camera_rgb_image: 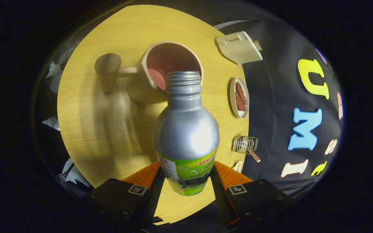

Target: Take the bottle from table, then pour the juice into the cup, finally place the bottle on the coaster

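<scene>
The bottle (pixel 186 132) is a silver metal one, cap off, bare threaded neck showing, with a green label wrapped around its lower body. A bright glare sits on its shoulder. It is tipped over, and its open mouth reaches the rim of the cup (pixel 167 69), a pale mug with a reddish inside and a handle pointing away toward a small brown coaster-like piece (pixel 107 72). The gripper (pixel 186 181) has its 2 fingers closed in on the label, 1 on each side, pressing the bottle between them above the round wooden table (pixel 108 129). Beyond the bottle lie a white toaster (pixel 239 47), a small plate (pixel 239 97) and a wire rack (pixel 245 144).
</scene>
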Available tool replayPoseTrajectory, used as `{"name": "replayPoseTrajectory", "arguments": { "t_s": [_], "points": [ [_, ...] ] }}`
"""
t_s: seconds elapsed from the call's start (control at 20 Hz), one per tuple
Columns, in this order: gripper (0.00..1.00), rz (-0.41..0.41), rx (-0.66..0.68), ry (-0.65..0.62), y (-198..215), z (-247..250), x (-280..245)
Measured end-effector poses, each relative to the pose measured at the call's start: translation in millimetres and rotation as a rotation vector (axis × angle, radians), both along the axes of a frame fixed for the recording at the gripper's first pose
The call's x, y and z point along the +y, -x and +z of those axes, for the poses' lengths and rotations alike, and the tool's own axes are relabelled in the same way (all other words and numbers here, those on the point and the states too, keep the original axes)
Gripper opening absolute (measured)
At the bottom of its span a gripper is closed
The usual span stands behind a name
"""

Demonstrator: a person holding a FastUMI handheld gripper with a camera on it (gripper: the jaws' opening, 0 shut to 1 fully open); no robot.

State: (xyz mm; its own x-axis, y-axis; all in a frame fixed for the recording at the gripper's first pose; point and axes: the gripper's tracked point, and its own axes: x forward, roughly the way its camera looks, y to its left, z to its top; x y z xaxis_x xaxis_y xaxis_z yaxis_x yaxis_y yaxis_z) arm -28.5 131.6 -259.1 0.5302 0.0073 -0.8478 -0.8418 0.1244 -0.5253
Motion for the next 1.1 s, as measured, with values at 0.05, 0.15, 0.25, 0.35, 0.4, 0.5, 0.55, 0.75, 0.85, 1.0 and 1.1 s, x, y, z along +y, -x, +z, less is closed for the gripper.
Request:
{"name": "replayPoseTrajectory", "arguments": {
  "t_s": [0.05, 0.15, 0.25, 0.35, 0.4, 0.5, 0.55, 0.75, 0.85, 1.0, 1.1],
  "points": [
    [0.76, -0.010, 0.003, -0.028, 0, -1, 1],
    [0.76, -0.040, 0.004, -0.092, 4, -3, 2],
    [0.76, -0.078, 0.015, -0.166, 6, -4, 4],
    [0.76, -0.124, 0.019, -0.239, 4, -4, 6],
    [0.76, -0.148, 0.028, -0.272, 5, -5, 5],
    [0.76, -0.189, 0.037, -0.336, 3, -4, 3],
    [0.76, -0.209, 0.045, -0.362, 2, -6, 2],
    [0.76, -0.275, 0.062, -0.464, -3, -6, -2],
    [0.76, -0.303, 0.069, -0.514, -6, -5, -3],
    [0.76, -0.330, 0.071, -0.597, -11, -1, -1],
    [0.76, -0.351, 0.073, -0.657, -16, 2, 0]
  ]
}}
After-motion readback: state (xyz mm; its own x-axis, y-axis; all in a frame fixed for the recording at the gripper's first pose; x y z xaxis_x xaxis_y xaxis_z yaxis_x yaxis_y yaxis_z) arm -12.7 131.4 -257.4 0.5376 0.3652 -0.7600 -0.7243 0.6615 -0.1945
